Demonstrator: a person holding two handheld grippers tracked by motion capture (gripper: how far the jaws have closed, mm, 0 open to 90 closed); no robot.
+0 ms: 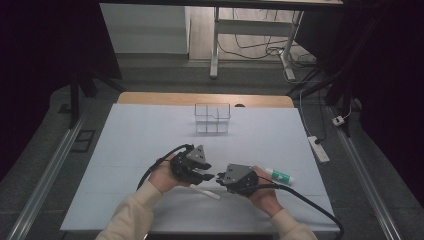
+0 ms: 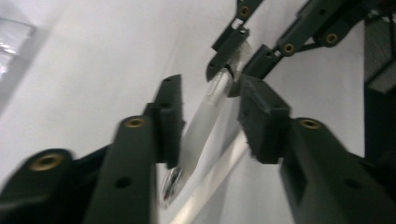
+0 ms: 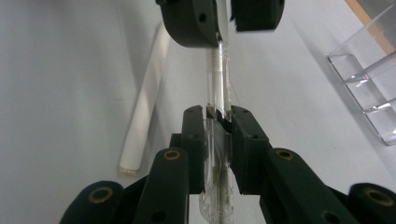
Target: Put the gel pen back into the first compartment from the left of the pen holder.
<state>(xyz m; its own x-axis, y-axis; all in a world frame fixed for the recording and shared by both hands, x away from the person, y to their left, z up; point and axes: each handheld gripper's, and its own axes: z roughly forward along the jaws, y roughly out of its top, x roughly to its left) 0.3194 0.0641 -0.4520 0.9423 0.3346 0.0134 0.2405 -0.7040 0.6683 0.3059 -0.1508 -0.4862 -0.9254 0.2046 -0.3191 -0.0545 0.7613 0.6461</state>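
A clear plastic pen-like tube spans the gap between my two grippers, which face each other tip to tip low over the white table cover. My right gripper is shut on one end of the tube, with both pads pressed on it. Around the other end, my left gripper stands open. There the tube lies along one pad, and a gap shows at the other. In the left gripper view the right gripper holds the far end.
A white stick lies on the cover just below the grippers. A green and white marker rests to the right of the right hand. A clear compartment box stands at the back middle.
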